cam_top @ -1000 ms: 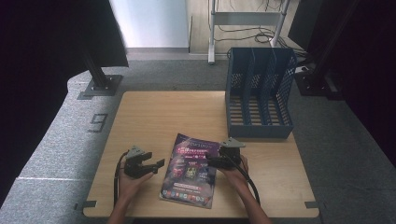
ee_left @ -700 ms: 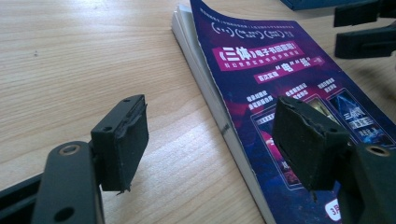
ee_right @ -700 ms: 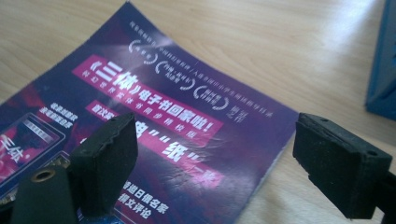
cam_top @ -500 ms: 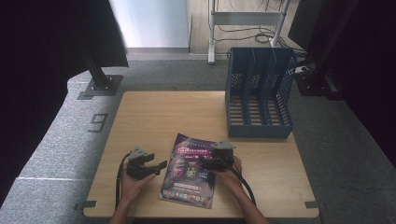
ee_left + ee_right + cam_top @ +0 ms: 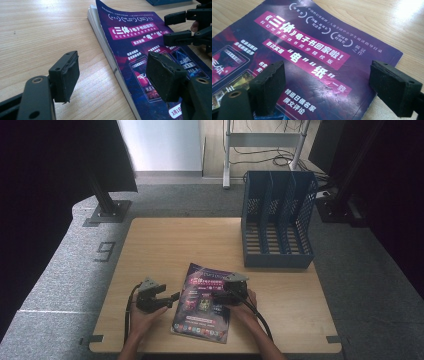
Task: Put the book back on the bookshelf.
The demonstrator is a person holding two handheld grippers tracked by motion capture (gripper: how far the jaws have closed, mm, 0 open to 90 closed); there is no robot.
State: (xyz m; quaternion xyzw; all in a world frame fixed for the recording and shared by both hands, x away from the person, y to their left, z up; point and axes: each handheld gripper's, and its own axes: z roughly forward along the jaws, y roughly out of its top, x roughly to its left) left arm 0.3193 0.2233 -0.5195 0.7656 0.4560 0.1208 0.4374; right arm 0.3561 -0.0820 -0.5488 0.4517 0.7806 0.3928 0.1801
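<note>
On the wooden tabletop (image 5: 165,240), a magazine (image 5: 202,302) is flanked flat by the left gripper (image 5: 172,298) and right gripper (image 5: 216,296), both held apart, seemingly for lifting toward the far blue file rack (image 5: 277,220).

Item: I see a purple magazine (image 5: 202,302), closed.
Pose: flat, far corner tilted toward 1 o'clock.
Location: table's near centre.

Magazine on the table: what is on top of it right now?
The right gripper hangs open over the magazine, jaws spread above the purple cover; whether they touch it cannot be told. Nothing else lies on it. The wooden table beneath is covered.
</note>
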